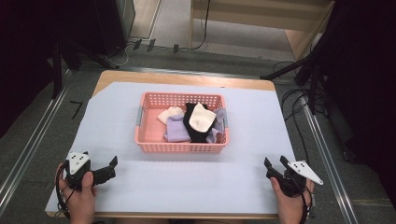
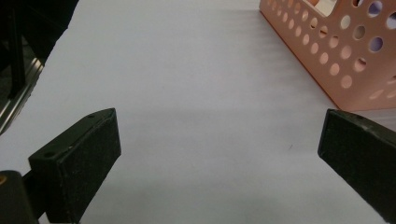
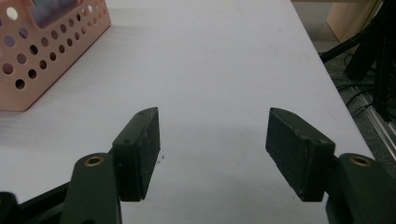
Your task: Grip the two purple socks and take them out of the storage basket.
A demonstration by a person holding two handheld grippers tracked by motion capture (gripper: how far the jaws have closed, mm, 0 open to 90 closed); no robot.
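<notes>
My left gripper (image 1: 105, 170) and right gripper (image 1: 275, 168) gape wide, empty. The socks (image 1: 196, 123) in the basket (image 1: 180, 148) look soft, light; I'd pinch a raised fold.

Even overhead light, soft shadows, dark surroundings, slight blur.

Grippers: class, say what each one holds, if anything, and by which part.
Nothing is held. The left gripper and right gripper both stand open over bare table, apart from the basket.
</notes>
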